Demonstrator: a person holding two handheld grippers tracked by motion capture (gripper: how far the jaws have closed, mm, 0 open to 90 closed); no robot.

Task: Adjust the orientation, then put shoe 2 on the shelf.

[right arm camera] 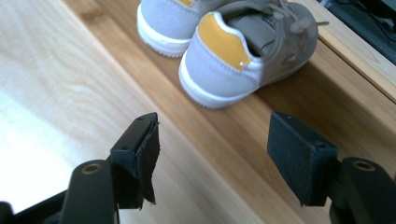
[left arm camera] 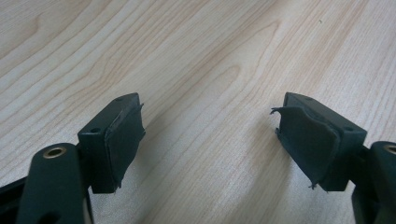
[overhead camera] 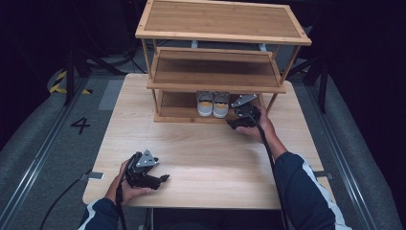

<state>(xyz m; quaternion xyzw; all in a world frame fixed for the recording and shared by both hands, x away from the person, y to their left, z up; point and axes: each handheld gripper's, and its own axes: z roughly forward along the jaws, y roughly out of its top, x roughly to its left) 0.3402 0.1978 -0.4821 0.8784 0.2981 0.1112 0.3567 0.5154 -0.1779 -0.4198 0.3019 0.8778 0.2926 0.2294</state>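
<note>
Your landmark is the wooden rack [overhead camera: 218,62] standing at the far edge of the table [overhead camera: 206,143], with three shelves. On its bottom shelf [right arm camera: 299,98] sits a pair of small grey shoes [overhead camera: 213,104] with yellow heel patches, side by side and touching, heels toward you.

Your right gripper [overhead camera: 245,116] is at the front of the rack, just right of the shoes, held low by the bottom shelf's front edge. In the right gripper view its jaws stand wide apart with nothing between them; the nearer shoe [right arm camera: 247,51] lies just beyond the jaws and clear of them.

Your left gripper [overhead camera: 143,170] is well away from the rack, near your edge of the table on the left side, resting in your left hand [overhead camera: 127,184]. In the left gripper view its jaws are spread wide over bare wood and hold nothing.
</note>
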